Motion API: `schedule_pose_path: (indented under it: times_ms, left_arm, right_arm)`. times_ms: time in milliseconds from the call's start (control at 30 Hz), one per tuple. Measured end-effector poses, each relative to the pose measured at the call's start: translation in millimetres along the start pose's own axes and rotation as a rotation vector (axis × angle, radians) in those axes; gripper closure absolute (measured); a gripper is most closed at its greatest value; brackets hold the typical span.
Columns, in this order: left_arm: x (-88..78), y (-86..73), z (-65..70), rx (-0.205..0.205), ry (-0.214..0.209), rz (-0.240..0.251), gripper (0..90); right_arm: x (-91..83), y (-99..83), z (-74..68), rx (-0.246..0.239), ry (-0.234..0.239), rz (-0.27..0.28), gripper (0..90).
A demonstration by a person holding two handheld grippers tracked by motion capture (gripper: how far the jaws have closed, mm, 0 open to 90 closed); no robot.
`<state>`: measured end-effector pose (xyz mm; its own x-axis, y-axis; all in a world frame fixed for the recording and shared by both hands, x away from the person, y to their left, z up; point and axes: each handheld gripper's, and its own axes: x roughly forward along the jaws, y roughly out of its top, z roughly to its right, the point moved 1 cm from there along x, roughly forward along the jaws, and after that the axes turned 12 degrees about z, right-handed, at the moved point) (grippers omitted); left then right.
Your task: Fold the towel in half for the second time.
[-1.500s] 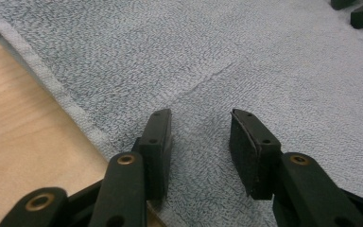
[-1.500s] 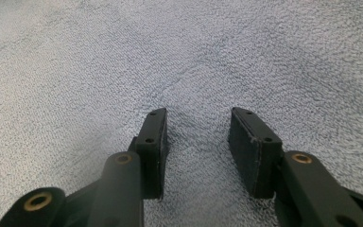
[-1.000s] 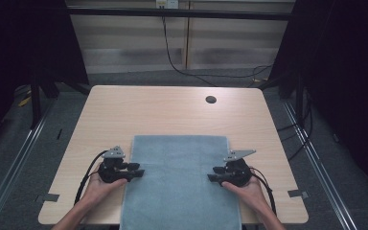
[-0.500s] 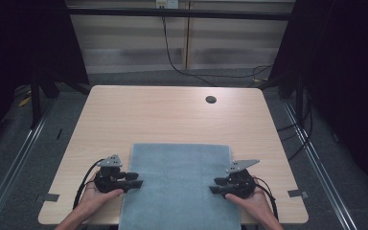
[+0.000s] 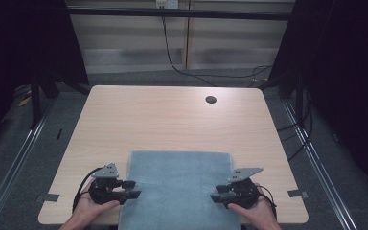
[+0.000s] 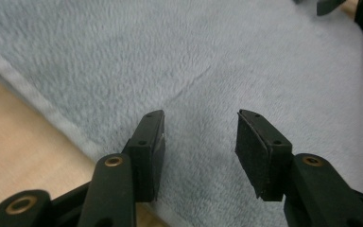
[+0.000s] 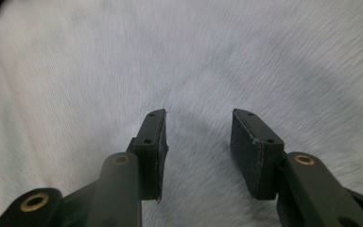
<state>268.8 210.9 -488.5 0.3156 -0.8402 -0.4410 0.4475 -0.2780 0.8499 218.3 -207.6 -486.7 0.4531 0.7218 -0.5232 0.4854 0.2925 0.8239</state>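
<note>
We look down on a pale wooden counter (image 5: 172, 120) with a grey-blue towel (image 5: 178, 189) spread flat at its six o'clock edge, the near end running over the rim. Our left tongs (image 5: 130, 189) sit at the towel's nine o'clock edge, held in the left hand (image 5: 88, 211), pointing inward. Our right tongs (image 5: 219, 194) sit at its three o'clock edge, in the right hand (image 5: 254, 213). A dark round hole (image 5: 211, 99) lies toward one o'clock on the counter.
</note>
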Motion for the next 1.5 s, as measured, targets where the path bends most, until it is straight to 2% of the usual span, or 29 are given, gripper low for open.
schedule_pose_path:
  times_ms: [100,167,200,233,300,367,433,467,533,633,700,767,967,1067,1300,1433,1500]
  left_arm:
    - [1.2,19.7,-13.0,-0.007,0.021,0.027,50.6]
    - [3.8,31.7,-21.0,0.003,0.04,0.036,50.1]
    - [6.5,41.1,-26.9,0.018,0.061,0.037,50.0]
    - [9.0,49.0,-32.4,0.022,0.066,0.036,50.0]
    - [14.2,63.6,-43.6,0.035,0.097,0.039,49.7]
    - [17.9,74.1,-56.9,0.024,0.106,0.063,49.6]
    - [21.2,78.5,-68.6,0.0,0.133,0.096,49.5]
    - [23.5,78.3,-73.9,-0.008,0.141,0.111,49.5]
    - [29.0,74.9,-82.7,-0.026,0.154,0.111,49.3]
    - [36.0,69.2,-89.4,-0.037,0.166,0.082,48.6]
    - [37.7,66.5,-91.1,-0.03,0.155,0.072,47.8]
    - [38.7,64.0,-94.1,-0.019,0.169,0.062,47.4]
    - [41.0,52.8,-105.5,-0.037,0.18,0.038,46.5]
    - [43.1,48.1,-108.6,-0.041,0.165,0.017,45.5]
    - [49.2,45.9,-100.0,-0.014,0.13,-0.027,43.8]
    - [51.5,42.2,-98.8,0.0,0.136,-0.058,44.3]
    - [52.4,40.6,-98.7,-0.009,0.127,-0.057,46.8]
  right_arm:
    - [-7.3,14.8,14.3,0.008,-0.044,0.048,56.8]
    - [-9.7,23.7,23.0,0.01,-0.066,0.07,56.1]
    - [-12.4,36.3,34.7,0.011,-0.091,0.107,56.0]
    - [-12.4,36.3,34.7,0.011,-0.091,0.107,56.0]
    - [-14.7,47.5,45.5,0.013,-0.113,0.139,55.9]
    - [-15.8,57.2,56.1,0.012,-0.128,0.157,55.7]
    - [-14.6,63.4,67.7,0.014,-0.144,0.169,54.8]
    - [-13.1,64.7,73.7,0.024,-0.151,0.17,54.3]
    - [-8.3,64.2,86.0,0.038,-0.17,0.173,53.7]
    - [-0.3,59.1,100.3,0.063,-0.185,0.178,51.7]
    - [5.8,55.3,106.3,0.062,-0.191,0.144,50.4]
    - [10.6,50.9,109.6,0.075,-0.183,0.133,49.7]
    - [26.2,39.4,111.5,0.053,-0.196,0.069,48.7]
    - [29.7,32.9,114.1,0.065,-0.199,0.05,48.6]
    - [34.1,29.9,114.5,0.07,-0.182,0.035,49.0]
    - [38.2,27.5,112.9,0.053,-0.183,0.016,51.7]
    - [38.2,27.0,112.3,0.052,-0.181,0.022,55.0]
